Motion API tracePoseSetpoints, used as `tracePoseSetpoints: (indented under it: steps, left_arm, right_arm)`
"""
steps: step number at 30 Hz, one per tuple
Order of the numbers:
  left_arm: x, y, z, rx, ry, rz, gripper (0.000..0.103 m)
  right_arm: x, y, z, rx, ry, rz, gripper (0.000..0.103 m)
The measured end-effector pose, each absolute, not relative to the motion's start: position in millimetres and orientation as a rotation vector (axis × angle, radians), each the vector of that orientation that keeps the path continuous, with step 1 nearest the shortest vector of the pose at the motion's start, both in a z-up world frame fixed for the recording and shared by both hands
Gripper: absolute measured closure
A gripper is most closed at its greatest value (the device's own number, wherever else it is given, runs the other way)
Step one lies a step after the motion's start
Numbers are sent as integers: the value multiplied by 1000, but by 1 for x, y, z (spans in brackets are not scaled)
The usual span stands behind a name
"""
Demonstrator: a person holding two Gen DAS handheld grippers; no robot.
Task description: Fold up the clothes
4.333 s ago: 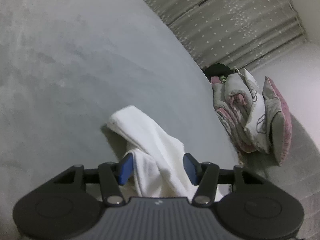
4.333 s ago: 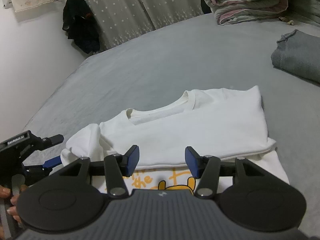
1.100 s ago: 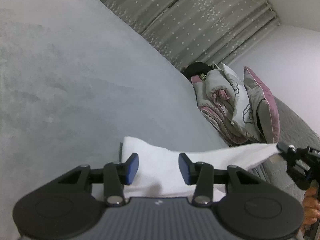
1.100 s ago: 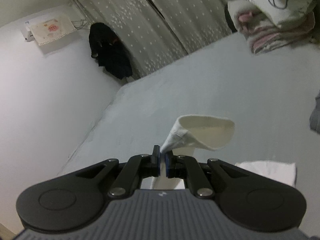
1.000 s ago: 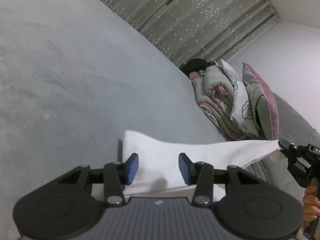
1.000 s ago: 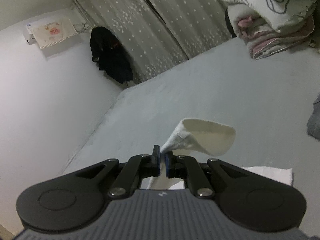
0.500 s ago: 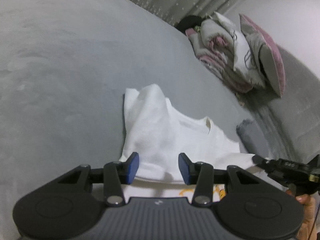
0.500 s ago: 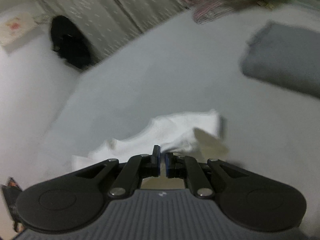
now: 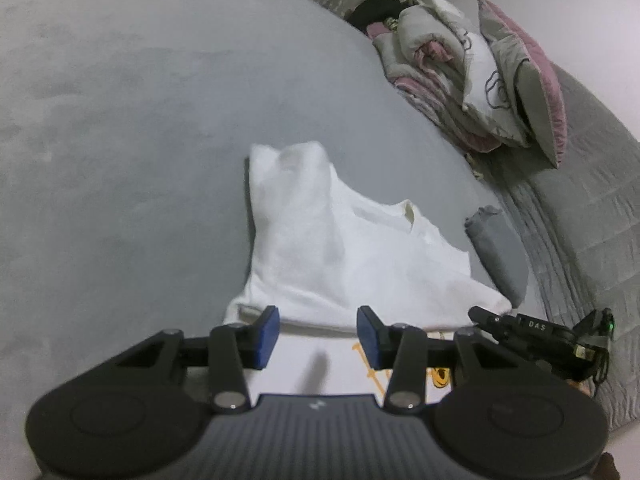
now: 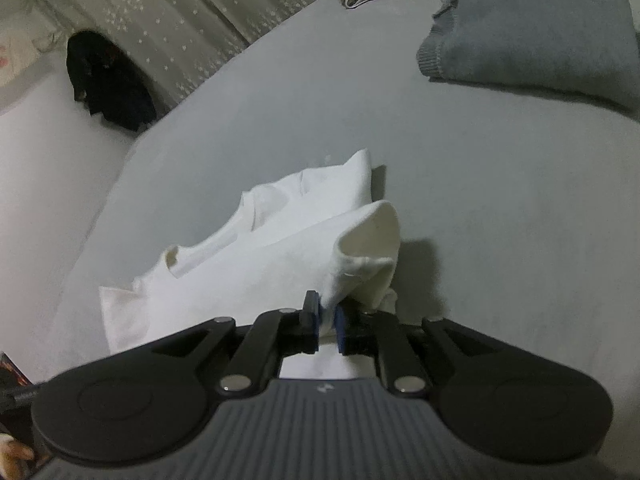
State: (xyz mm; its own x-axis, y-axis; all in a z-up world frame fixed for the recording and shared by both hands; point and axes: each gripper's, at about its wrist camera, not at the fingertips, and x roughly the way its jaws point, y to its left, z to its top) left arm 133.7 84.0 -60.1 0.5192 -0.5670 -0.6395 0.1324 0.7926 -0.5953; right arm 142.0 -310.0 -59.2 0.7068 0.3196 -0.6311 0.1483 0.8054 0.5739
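one right hand-held gripper (image 10: 327,322) pinches shirt (image 10: 280,256) edge; left hand-held gripper (image 9: 318,336) released.

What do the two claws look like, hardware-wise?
Both match: black plastic bodies with a ribbed grey centre plate, round side housings, silver pivot screws and blue finger pads. The left claw shows its pads clearly. From the left view, the right claw carries white "DAS" lettering, a green light and a cable at its back.

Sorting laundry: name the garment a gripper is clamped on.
The white T-shirt, pinched by the right gripper; the folded grey sweater lies untouched.
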Motion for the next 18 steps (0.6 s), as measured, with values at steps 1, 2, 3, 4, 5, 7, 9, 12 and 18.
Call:
tracePoseSetpoints:
  steps: [1,2,3,4,5,7,9,12,18]
  left_arm:
    - [133,88,-58,-529,930,-442,59]
    - [133,94,-56,-548,917,-442,59]
    - [133,98,-55,-574,903,-442,58]
    - [134,102,-54,-599,889,-442,58]
    - [135,104,-54,-626,876,-444,58]
    - [140,104,-57,-667,854,-445,58]
    - [144,100,-61,-681,836,-427,60]
    - [149,96,-62,-698,805,-410,61]
    - [154,89,-60,-719,724,-428,69]
  right_arm:
    - [141,-313,-58,661,787,106,85]
    - [141,-315,-57,680,777,112,83]
    - [142,-317,-56,699,765,118,73]
    - [142,-319,-55,719,753,123,60]
    - [142,-321,-54,743,735,130,57]
    - [143,-323,-54,777,719,131,56]
    - [146,-323,-55,798,712,130,56]
    - [147,-313,-48,726,701,114,69]
    - [144,-295,-28,576,655,90,96]
